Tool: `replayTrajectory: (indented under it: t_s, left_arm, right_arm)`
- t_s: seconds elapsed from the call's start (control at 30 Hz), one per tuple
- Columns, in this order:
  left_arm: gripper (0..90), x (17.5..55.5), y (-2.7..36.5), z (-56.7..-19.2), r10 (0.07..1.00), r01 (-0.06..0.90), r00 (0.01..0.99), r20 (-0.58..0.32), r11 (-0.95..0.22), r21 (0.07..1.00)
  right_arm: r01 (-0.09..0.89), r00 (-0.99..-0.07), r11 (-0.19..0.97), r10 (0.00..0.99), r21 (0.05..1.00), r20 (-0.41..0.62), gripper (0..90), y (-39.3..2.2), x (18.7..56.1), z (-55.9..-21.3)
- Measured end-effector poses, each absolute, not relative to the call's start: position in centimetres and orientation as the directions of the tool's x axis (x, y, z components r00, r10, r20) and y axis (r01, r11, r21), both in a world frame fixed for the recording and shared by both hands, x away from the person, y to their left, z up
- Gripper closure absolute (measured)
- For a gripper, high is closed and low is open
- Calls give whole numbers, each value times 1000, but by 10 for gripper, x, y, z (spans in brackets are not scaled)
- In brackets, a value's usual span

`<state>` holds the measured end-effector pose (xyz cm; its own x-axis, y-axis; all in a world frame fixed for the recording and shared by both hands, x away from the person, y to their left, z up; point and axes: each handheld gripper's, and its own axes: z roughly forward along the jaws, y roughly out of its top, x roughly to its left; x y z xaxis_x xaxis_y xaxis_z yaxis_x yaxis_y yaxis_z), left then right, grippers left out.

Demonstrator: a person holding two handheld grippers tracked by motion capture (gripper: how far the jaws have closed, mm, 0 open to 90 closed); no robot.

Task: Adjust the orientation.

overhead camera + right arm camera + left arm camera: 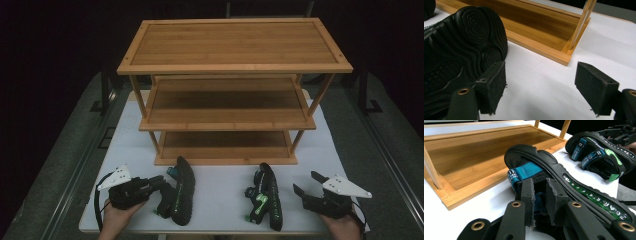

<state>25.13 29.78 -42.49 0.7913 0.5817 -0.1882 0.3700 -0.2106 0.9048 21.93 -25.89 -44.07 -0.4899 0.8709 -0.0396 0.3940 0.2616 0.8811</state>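
A white desk (pixel 220 200) carries a three-tier bamboo shelf rack (pixel 235 45), which stands toward the far edge and takes up most of the middle, its bottom tier (pixel 474 152) resting straight on the desk surface. In front of the rack, near the desk's near edge, two black sandals lie on their sides, well apart from each other. The left sandal (pixel 181 192), with a teal strap (pixel 524 171) and a green patterned inlay along its sole edge, lies toward the near left corner, its toe end pointing at the rack's bottom tier. The right sandal (pixel 267 197), with green and teal strap details, lies toward the near right, its ribbed tread turned to the right side. The left tongs (pixel 162 187), held in the person's left hand (pixel 116 220) at the near left corner, reach level into the left sandal; in the left gripper view their pads (pixel 527 195) are drawn close together on the strap region of that sandal, pinching it, with part of the strap seen between them. The right tongs (pixel 307 185), held in the right hand (pixel 345 227) at the near right corner, stand spread wide with bare desk between the pads (pixel 492 85); the left pad sits just beside the tread of the right sandal (pixel 456 50), and whether it touches cannot be told.
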Motion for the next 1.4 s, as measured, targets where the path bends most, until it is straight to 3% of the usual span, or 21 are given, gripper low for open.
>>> replayTrajectory:
  t_s: [0.8,1.0,1.17,1.4]
  left_arm:
    - [859,253,266,-407,504,312,841,-198,-151,938]
    - [837,254,248,-406,491,291,858,-148,-230,929]
    - [826,249,268,-396,531,261,838,-125,-189,947]
    - [827,242,294,-413,561,290,818,-126,-213,933]
  right_arm:
    - [389,-488,267,872,882,-49,246,-257,219,-440]
    - [386,-488,269,871,882,-53,246,-257,219,-439]
    - [380,-485,267,873,885,-55,246,-259,217,-439]
    - [380,-488,272,871,884,-58,246,-258,217,-438]
